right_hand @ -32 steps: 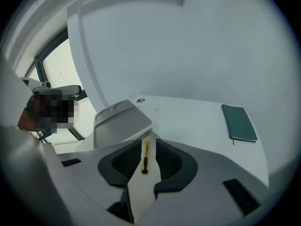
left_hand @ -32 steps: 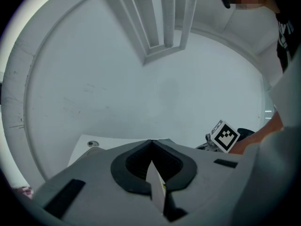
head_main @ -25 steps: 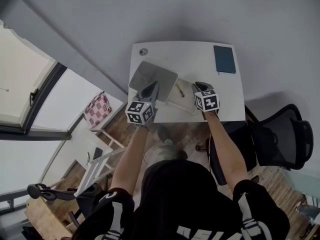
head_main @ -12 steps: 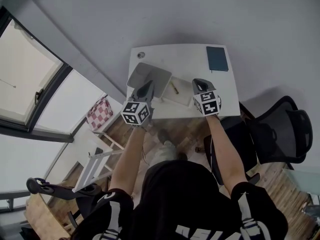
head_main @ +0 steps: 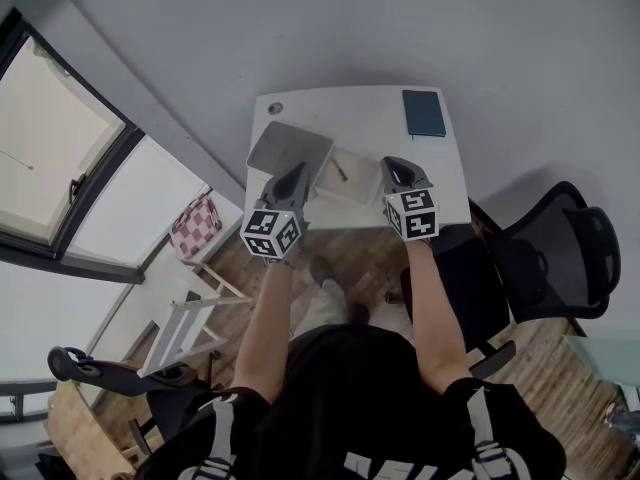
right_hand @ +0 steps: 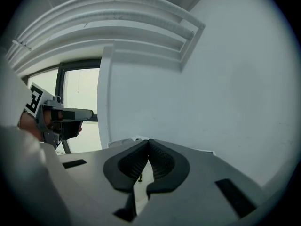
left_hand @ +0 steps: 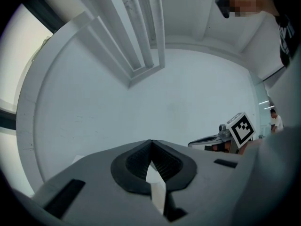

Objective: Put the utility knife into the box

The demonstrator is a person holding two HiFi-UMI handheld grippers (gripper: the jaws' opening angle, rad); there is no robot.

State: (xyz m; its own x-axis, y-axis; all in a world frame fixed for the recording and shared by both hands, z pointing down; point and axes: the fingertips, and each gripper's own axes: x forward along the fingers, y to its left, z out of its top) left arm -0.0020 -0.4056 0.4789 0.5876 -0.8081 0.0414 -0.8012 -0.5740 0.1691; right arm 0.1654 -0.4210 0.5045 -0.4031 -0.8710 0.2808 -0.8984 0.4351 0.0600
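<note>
Left tongs (head_main: 296,173) closed, empty; right tongs (head_main: 391,164) closed, empty; utility knife (head_main: 340,168) in box (head_main: 361,185)

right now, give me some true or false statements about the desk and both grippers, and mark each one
1. The left gripper and right gripper are both shut on nothing. True.
2. The dark notebook lies at the near left corner of the table. False: it lies at the far right corner.
3. The box is closed. False: its gray lid is swung open to the left.
4. The right gripper holds the utility knife. False: the knife appears to lie in the open box, between the two grippers.
5. An office chair stands to the person's right. True.
</note>
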